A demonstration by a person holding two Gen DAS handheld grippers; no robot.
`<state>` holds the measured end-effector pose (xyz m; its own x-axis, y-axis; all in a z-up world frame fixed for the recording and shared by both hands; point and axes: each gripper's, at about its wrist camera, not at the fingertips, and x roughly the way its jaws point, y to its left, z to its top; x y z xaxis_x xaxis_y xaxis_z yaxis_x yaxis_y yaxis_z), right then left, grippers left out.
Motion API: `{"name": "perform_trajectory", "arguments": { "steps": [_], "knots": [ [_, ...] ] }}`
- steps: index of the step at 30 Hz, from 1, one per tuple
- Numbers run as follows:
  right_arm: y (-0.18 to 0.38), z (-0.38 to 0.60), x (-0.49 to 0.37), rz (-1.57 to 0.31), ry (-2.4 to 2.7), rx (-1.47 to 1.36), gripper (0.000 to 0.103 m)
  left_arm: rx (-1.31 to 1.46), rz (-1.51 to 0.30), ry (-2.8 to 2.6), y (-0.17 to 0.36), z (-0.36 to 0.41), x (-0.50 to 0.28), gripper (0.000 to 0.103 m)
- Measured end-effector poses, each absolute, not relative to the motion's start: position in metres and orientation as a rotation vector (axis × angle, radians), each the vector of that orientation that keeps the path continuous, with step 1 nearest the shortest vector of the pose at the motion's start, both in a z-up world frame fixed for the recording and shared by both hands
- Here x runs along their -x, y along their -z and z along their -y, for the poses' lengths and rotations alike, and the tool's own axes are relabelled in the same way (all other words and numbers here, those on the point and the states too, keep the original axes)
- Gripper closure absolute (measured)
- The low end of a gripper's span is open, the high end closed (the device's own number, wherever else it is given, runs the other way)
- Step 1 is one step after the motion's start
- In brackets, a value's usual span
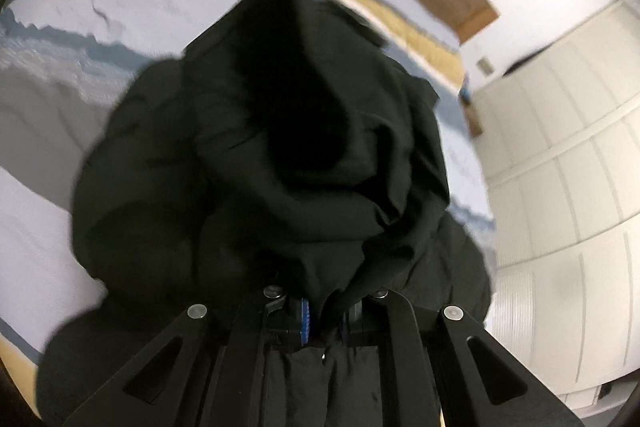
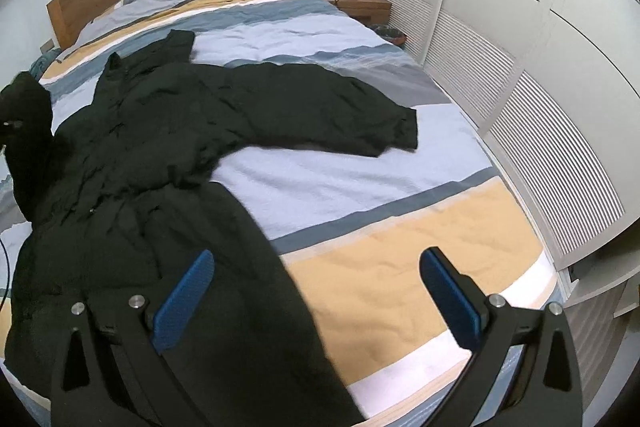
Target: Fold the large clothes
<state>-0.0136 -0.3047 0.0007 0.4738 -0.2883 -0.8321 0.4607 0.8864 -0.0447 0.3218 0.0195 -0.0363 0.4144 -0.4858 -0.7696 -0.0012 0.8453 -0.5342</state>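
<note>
Black coat sleeve is pinched in your left gripper; fold it inward while your right gripper gapes wide at lower frame.

Black coat spread across bed

Brightness: both views are evenly lit by soft, cool indoor light; no lamp or window is seen.
Shadows: only a faint, soft shadow is cast under the coat sleeve on the bed.
Exposure: the coat is rendered nearly black, with folds barely resolved, most of all in the left view; the walls are washed out to white.
Blur: the left view is smeared by motion, and the bedding stripes are softened.
Sharpness: the right view is mostly crisp.
Distortion: straight lines of the wardrobe are bowed by the fisheye; dark vignetting is seen at the corners.
</note>
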Motion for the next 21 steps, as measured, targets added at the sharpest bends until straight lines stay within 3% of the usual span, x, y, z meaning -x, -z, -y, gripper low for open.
{"name": "perform_trajectory", "arguments": {
  "steps": [6, 9, 14, 21],
  "knots": [
    [0.019, 0.328, 0.018, -0.990, 0.446, -0.251, 0.000, 0.438, -1.238, 0.247, 0.090, 0.020, -0.325, 0.092],
    [0.030, 0.335, 0.016, -1.003, 0.432, -0.268, 0.000, 0.428, -1.273, 0.226, 0.103, 0.032, -0.324, 0.084],
    [0.042, 0.348, 0.005, -1.002, 0.407, -0.304, 0.000, 0.363, -1.281, 0.249, 0.094, 0.057, -0.307, 0.056],
    [0.054, 0.368, -0.014, -0.980, 0.379, -0.368, 0.000, 0.308, -1.234, 0.282, 0.072, 0.058, -0.278, 0.026]
  ]
}}
